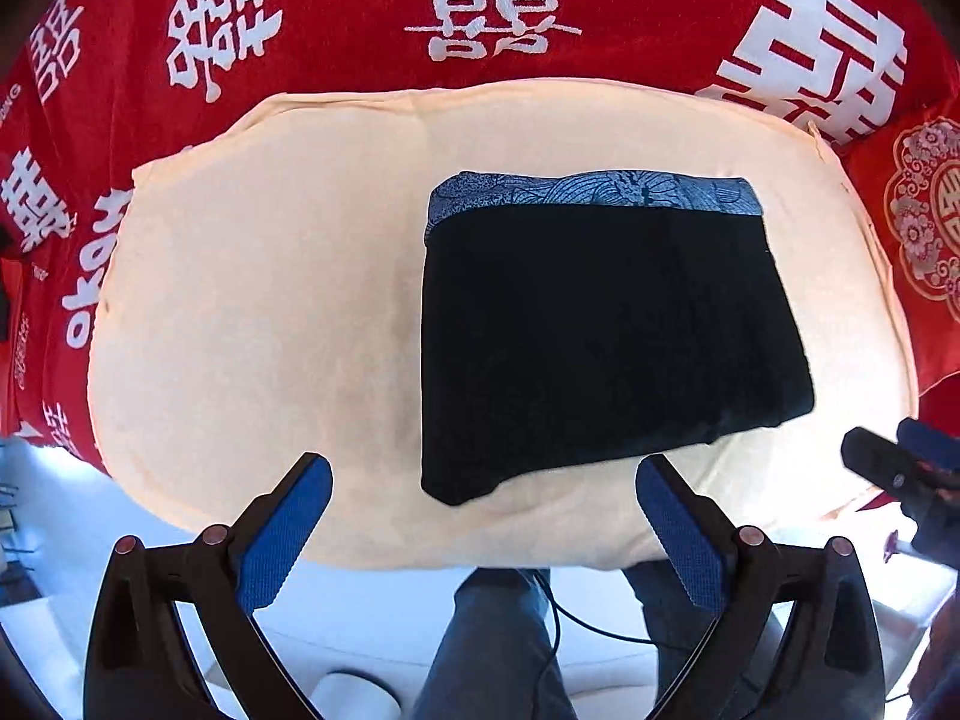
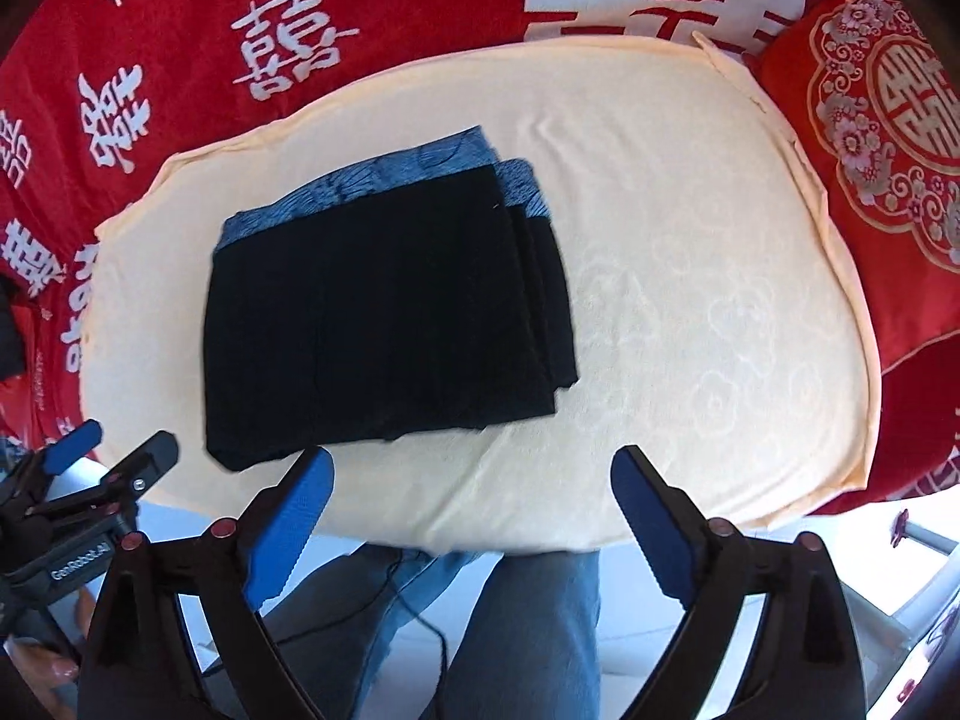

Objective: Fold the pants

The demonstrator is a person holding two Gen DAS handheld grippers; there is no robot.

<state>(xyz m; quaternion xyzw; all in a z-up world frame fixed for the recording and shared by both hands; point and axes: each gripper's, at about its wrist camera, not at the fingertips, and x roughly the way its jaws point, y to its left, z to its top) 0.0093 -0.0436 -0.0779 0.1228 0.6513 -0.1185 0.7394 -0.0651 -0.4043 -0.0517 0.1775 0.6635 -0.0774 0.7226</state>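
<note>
The black pants (image 1: 600, 336) lie folded into a compact rectangle on the cream cloth (image 1: 270, 300), with the blue patterned waistband (image 1: 594, 195) at the far edge. In the right wrist view the pants (image 2: 384, 324) lie left of centre on the cream cloth (image 2: 690, 330). My left gripper (image 1: 483, 480) is open and empty, held just short of the near edge of the pants. My right gripper (image 2: 474, 471) is open and empty, near the pants' near right corner. Each gripper shows at the edge of the other's view: the right (image 1: 900, 468) and the left (image 2: 114, 450).
A red bedspread with white characters (image 1: 360, 18) surrounds the cream cloth. A red embroidered cushion (image 2: 870, 120) lies at the right. The person's jeans-clad legs (image 2: 528, 630) and a thin black cable (image 1: 576, 618) are below the near edge.
</note>
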